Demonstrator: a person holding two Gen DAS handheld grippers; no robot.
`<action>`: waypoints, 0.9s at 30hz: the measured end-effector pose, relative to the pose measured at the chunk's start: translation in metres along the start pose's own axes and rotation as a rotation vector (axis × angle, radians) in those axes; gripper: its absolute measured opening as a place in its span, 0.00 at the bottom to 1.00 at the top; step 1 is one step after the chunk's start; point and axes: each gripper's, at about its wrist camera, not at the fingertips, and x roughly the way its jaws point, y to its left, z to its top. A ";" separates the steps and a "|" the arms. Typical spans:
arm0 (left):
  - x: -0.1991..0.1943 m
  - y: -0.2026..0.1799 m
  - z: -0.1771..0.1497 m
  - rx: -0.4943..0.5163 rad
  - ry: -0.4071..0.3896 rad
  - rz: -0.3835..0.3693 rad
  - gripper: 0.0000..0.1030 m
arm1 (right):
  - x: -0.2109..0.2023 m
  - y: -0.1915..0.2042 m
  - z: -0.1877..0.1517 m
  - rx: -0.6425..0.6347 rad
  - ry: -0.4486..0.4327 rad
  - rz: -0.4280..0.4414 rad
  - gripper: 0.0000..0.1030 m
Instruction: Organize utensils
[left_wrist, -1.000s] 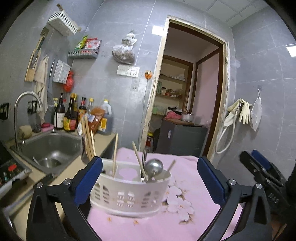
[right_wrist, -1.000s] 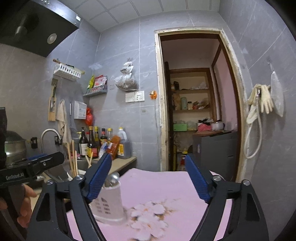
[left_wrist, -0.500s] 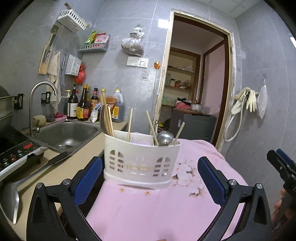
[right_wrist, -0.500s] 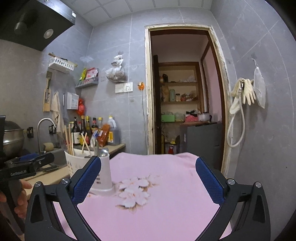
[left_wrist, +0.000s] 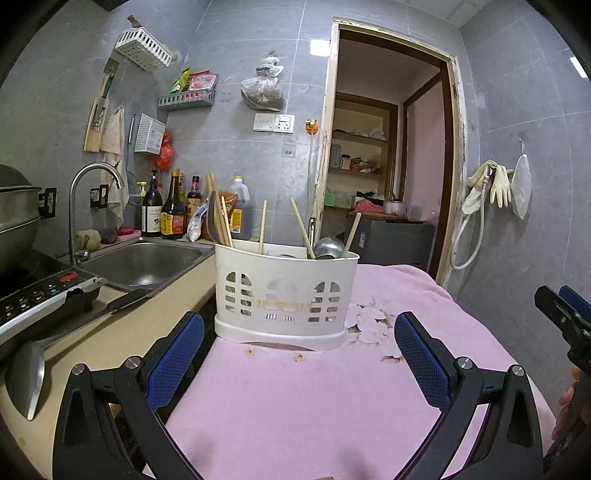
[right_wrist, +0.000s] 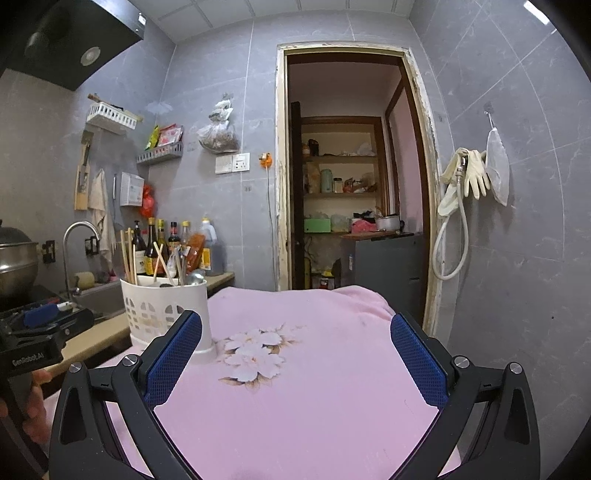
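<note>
Left gripper (left_wrist: 299, 362): your jaws stand wide apart, nothing between them.
Right gripper (right_wrist: 295, 360): your jaws stand wide apart, empty.
Utensil holder (left_wrist: 284, 295): centre of left view, upright on the pink floral cloth (left_wrist: 306, 398), ahead of your left jaws.
Contents: chopsticks (left_wrist: 263, 226) and a steel ladle (left_wrist: 328, 248).
Bench (left_wrist: 110, 332): lower left, beside the sink (left_wrist: 144, 262).

Grey tiled walls (right_wrist: 498, 110) are seen all around, with an open doorway (right_wrist: 351, 166) in a worn pale frame leading to a room with wooden shelves (right_wrist: 340, 158). On the left a steel sink (left_wrist: 144, 262) with a curved tap (left_wrist: 92, 177) is set in the bench (left_wrist: 122, 332). A ceiling light (right_wrist: 533, 11) is reflected in the tiles.
</note>
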 end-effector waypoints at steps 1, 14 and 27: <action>0.001 -0.001 0.000 0.002 0.000 -0.001 0.98 | 0.000 0.000 -0.001 0.000 0.002 0.000 1.00; 0.005 -0.001 -0.005 0.003 0.015 0.008 0.98 | 0.004 -0.005 -0.004 0.012 0.021 -0.003 1.00; 0.005 -0.001 -0.006 0.009 0.016 0.013 0.98 | 0.004 -0.005 -0.004 0.014 0.020 -0.002 1.00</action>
